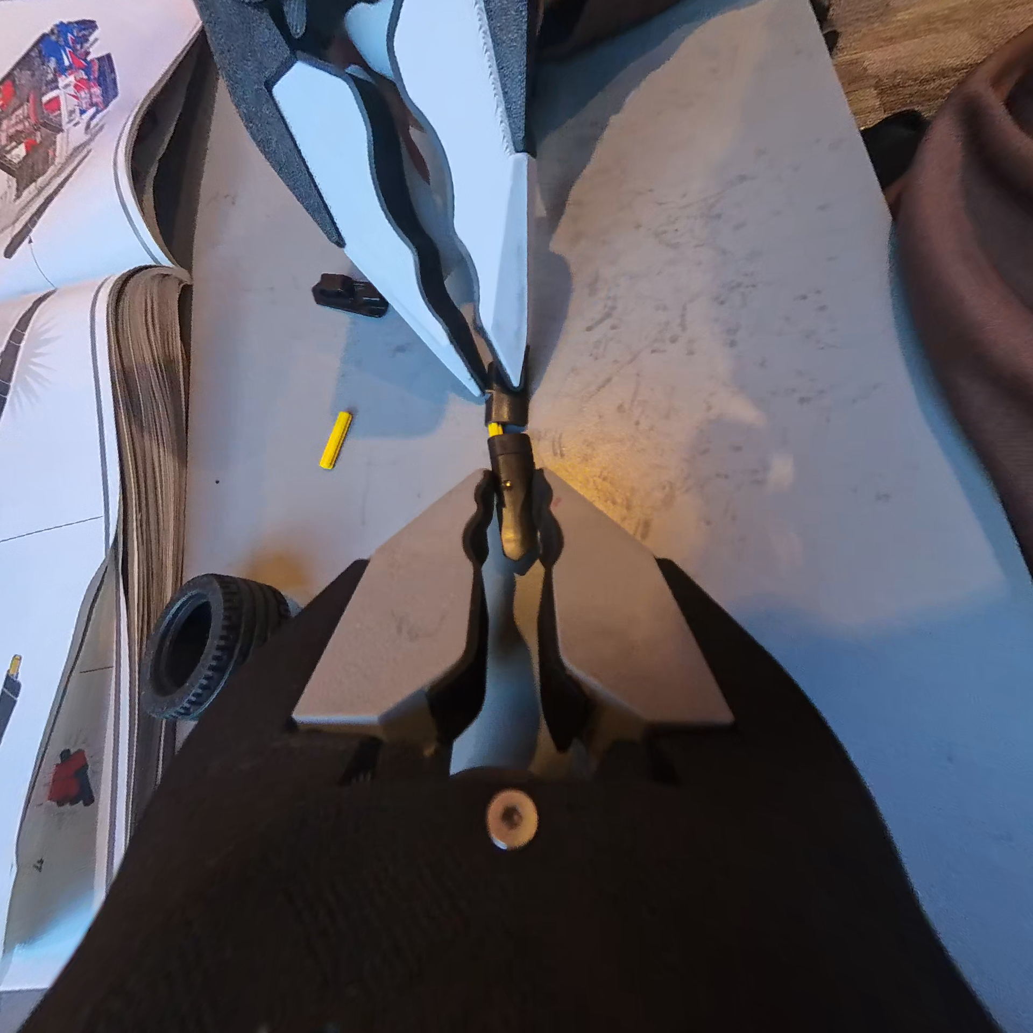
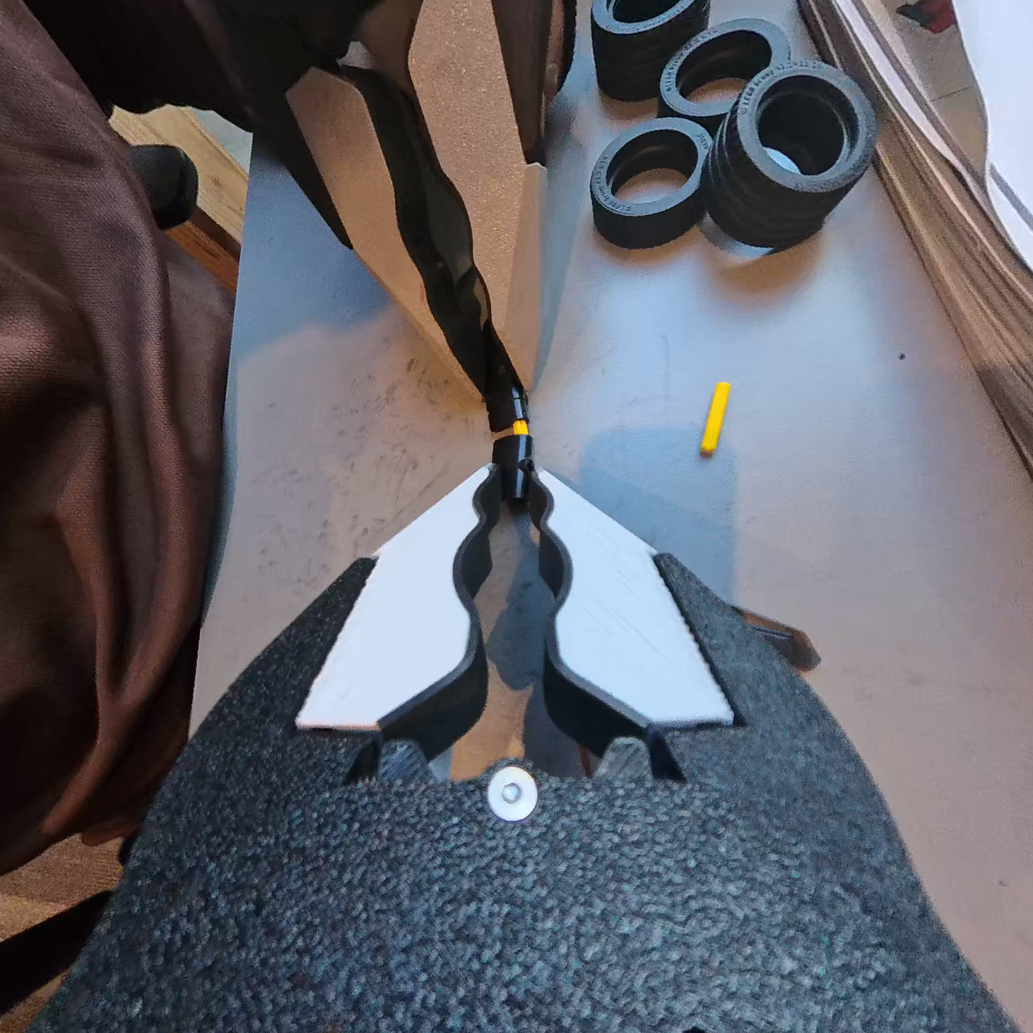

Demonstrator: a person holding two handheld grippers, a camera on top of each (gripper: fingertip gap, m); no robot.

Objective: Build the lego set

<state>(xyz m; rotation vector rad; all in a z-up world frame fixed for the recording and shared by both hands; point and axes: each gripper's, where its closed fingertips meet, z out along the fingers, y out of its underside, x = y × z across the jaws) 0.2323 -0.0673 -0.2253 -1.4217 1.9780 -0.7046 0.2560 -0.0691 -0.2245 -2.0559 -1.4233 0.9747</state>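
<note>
Left claw (image 1: 511, 492) pinches one black connector (image 1: 511, 503); right claw (image 2: 511, 486) pinches another black connector (image 2: 515, 461). A yellow axle (image 2: 520, 428) bridges them above the worktop (image 1: 699, 335) centre.

Risk: off-axis push may bind the axle or slip a connector.

Nearby: loose yellow axle (image 1: 335, 440) at 9 o'clock, tyres (image 2: 782, 151) at 1 o'clock, manual (image 1: 50, 391). Nothing obstructs.

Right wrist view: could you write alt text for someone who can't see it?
Two tools meet tip to tip, each pinching a black piece joined by a yellow axle. A loose yellow axle and black tyres lie on the table.
</note>
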